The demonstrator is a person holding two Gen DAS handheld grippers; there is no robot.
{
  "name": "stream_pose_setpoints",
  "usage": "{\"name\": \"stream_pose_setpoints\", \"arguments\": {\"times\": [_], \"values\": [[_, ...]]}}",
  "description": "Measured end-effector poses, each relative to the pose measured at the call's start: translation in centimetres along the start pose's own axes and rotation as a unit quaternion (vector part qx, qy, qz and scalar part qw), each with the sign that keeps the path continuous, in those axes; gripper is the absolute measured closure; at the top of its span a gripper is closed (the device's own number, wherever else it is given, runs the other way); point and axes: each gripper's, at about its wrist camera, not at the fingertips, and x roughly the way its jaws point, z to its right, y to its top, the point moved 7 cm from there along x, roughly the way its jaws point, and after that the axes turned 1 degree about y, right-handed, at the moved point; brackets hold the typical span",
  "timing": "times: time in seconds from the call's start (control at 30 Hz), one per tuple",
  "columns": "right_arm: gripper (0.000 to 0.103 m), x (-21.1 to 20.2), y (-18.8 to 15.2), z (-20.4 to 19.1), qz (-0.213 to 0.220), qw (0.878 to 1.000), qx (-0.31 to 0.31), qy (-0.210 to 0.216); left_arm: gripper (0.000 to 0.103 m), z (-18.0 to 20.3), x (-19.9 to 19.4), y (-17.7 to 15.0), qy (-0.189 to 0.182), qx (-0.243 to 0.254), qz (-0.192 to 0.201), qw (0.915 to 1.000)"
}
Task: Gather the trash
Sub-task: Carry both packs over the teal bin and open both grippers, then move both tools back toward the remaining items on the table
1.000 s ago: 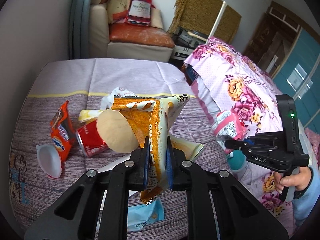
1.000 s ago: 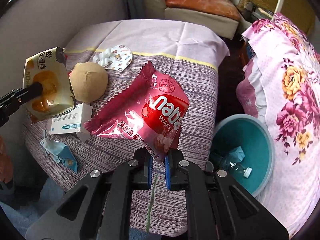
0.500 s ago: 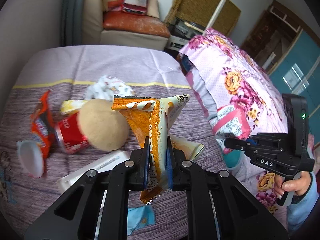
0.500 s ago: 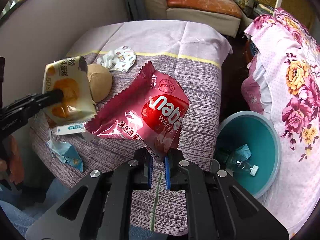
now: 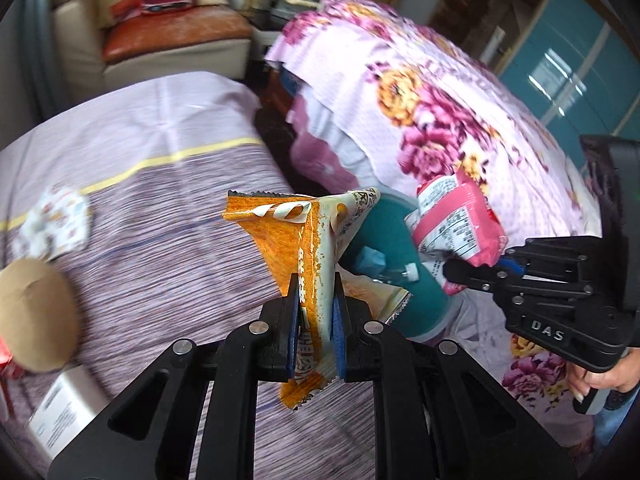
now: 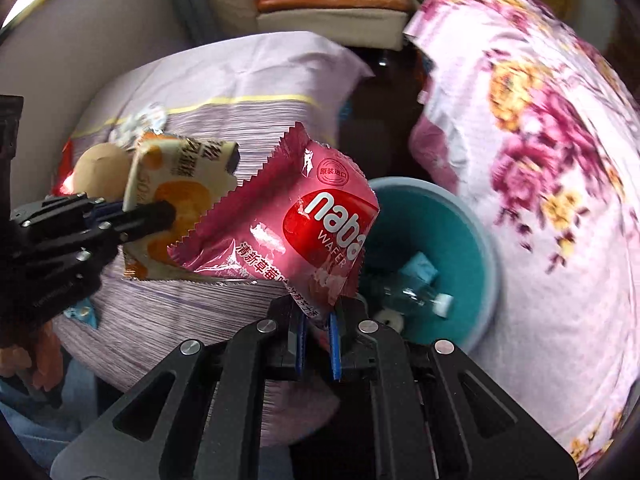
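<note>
1. The landmark is the teal bin (image 6: 472, 240), which stands on the floor between the tabletop (image 5: 160, 240) and the floral bed (image 6: 540, 160); a clear bottle (image 6: 412, 294) and a blue scrap (image 6: 420, 266) already lie inside it
2. The right gripper (image 6: 318, 336) is clamped on the lower edge of the pink wafer wrapper (image 6: 296, 236), which hangs just beside the bin's near rim and partly over its mouth
3. The left gripper (image 5: 316, 320) is pinched on the orange snack wrapper (image 5: 296, 236), which sits on the tabletop side of the bin, a little short of the opening
4. I judge the step in hand to be carrying both wrappers to the bin for release; bring each one fully above the bin's opening before letting go
5. Light foil can drift or cling to the pads, so lower each gripper close to the mouth, point it down, and open wide
6. The two wrappers are near each other beside the bin, so release one at a time to avoid knocking them together
7. More litter waits on the tabletop, away from the bin: a tan round lump (image 5: 32, 320), a white box (image 5: 64, 408) and a patterned scrap (image 5: 56, 216)
</note>
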Motion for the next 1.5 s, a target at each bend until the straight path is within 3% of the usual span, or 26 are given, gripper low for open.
{"name": "stream_pose_setpoints", "arguments": {"times": [0.37, 0.47, 0.57, 0.87, 1.1, 1.2, 1.5], "values": [[0.094, 1.6, -1.5, 6.8, -0.011, 0.998, 0.065, 0.002, 0.085, 5.1, 5.9, 1.9, 0.002, 0.027, -0.037, 0.9989], [0.094, 2.3, -1.8, 7.5, -0.018, 0.997, 0.075, 0.004, 0.069, 5.2, 6.7, 2.2, 0.013, 0.026, -0.040, 0.9988], [0.094, 2.8, -1.9, 7.9, -0.023, 0.997, 0.079, 0.005, 0.045, 4.8, 7.0, 2.3, 0.023, 0.019, -0.039, 0.9988], [0.092, 3.7, -1.7, 7.6, -0.039, 0.996, 0.078, 0.008, 0.024, 2.7, 5.8, 2.1, 0.043, 0.003, -0.034, 0.9985], [0.044, 3.5, -1.0, 6.1, -0.038, 0.997, 0.064, -0.001, 0.022, 0.4, 3.9, 1.4, 0.063, -0.004, -0.027, 0.9976], [0.031, 3.2, -0.7, 5.1, -0.036, 0.998, 0.054, -0.008, 0.022, -0.7, 3.0, 1.0, 0.070, -0.010, -0.024, 0.9972], [0.026, 2.6, -0.2, 0.5, -0.046, 0.999, 0.016, -0.009, 0.022, -4.8, -0.7, -0.9, 0.084, -0.032, -0.012, 0.9959]]}}
